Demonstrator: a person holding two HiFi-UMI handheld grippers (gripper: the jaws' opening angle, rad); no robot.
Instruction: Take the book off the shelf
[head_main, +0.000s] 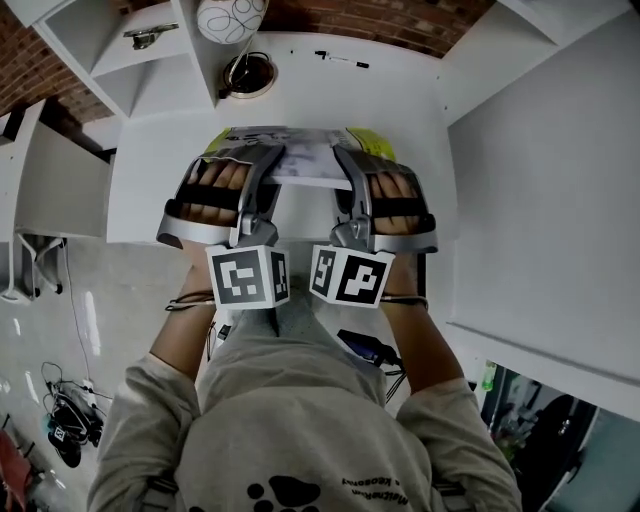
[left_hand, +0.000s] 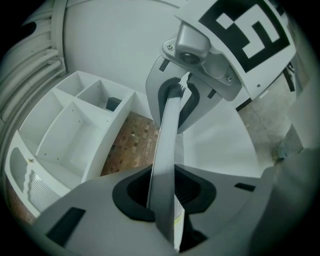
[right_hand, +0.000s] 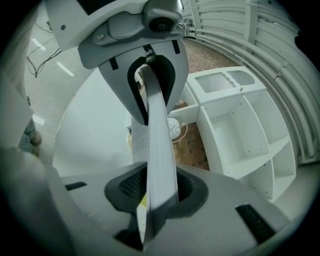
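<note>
A thin book (head_main: 305, 158) with a grey printed cover and yellow-green corners is held flat over the white table (head_main: 400, 110). My left gripper (head_main: 268, 168) is shut on its near left edge and my right gripper (head_main: 350, 168) on its near right edge. In the left gripper view the book (left_hand: 167, 145) runs edge-on between the dark pads of the left gripper (left_hand: 167, 192), with the right gripper (left_hand: 180, 100) clamped further along. The right gripper view mirrors this: the book (right_hand: 157, 135) sits in the right gripper (right_hand: 152, 192), with the left gripper (right_hand: 150, 85) beyond.
White cubby shelves (left_hand: 75, 135) stand to the left and more shelves (right_hand: 240, 135) to the right, against a brick wall. On the table's far side are a patterned round lamp (head_main: 232, 18), a round dish (head_main: 248, 75) and a black pen (head_main: 340, 60).
</note>
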